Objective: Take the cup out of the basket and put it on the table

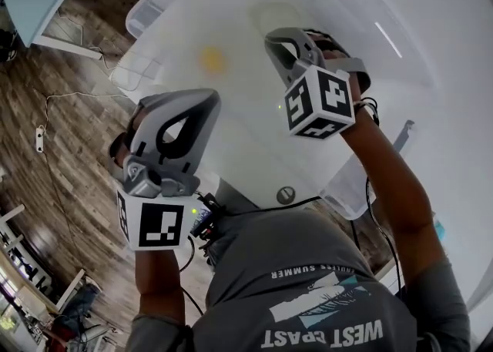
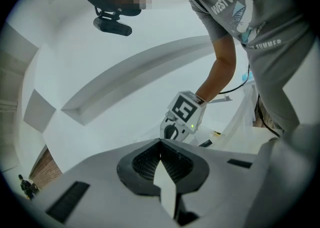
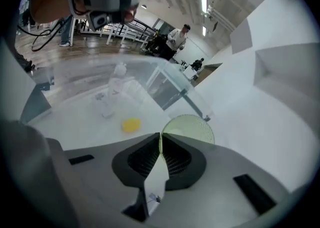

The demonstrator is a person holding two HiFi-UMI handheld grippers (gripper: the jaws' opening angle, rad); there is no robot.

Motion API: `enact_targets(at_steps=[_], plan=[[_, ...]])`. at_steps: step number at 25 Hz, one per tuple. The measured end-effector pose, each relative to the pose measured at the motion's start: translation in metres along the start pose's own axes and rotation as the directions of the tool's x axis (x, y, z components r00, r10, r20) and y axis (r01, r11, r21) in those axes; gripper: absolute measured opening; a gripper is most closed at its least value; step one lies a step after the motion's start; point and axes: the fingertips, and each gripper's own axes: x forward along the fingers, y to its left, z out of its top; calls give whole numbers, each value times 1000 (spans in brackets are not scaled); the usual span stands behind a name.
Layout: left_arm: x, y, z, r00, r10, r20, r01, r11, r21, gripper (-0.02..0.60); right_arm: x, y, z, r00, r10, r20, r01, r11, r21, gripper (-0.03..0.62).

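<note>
A pale green see-through cup point(image 3: 192, 127) stands just past my right gripper point(image 3: 160, 136), whose jaws are shut on the cup's near rim. In the head view the cup point(image 1: 279, 15) is a faint round shape on the white table point(image 1: 254, 119), beyond the right gripper point(image 1: 279, 38). I cannot tell whether it rests on the table or hangs above it. A clear basket point(image 3: 167, 90) stands behind the cup. My left gripper point(image 1: 204, 98) is held off the table's near left edge. Its jaws point(image 2: 161, 143) are shut with nothing between them.
A small yellow thing point(image 1: 212, 58) lies on the table left of the cup. Clear plastic containers point(image 1: 144, 16) sit at the table's far left, and another clear bin point(image 1: 347, 192) hangs at its near edge. People point(image 3: 176, 37) stand far off in the room.
</note>
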Motion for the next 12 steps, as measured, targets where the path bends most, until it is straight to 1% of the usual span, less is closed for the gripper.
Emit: enact_targets(at_steps=[3,6,9,12], plan=[[-8,-8,6,1000,5,-12,-4,1000,21,9,-46,-5,24,996,-59,67,58,998,5,28],[-14,-13,11,1000,18,-24,-17,999,40,9,-87,-3,45,987,-93,133,93,996,4,28],[-20,-18,15,999,37,-32,-35,998,52,9,-119,9,64,976,-99,193,103,995,-11,28],[-29,-23,18,998,52,-48,-49,997,58,9,-145,27,82,967,-83,241,91,996,-22,28]])
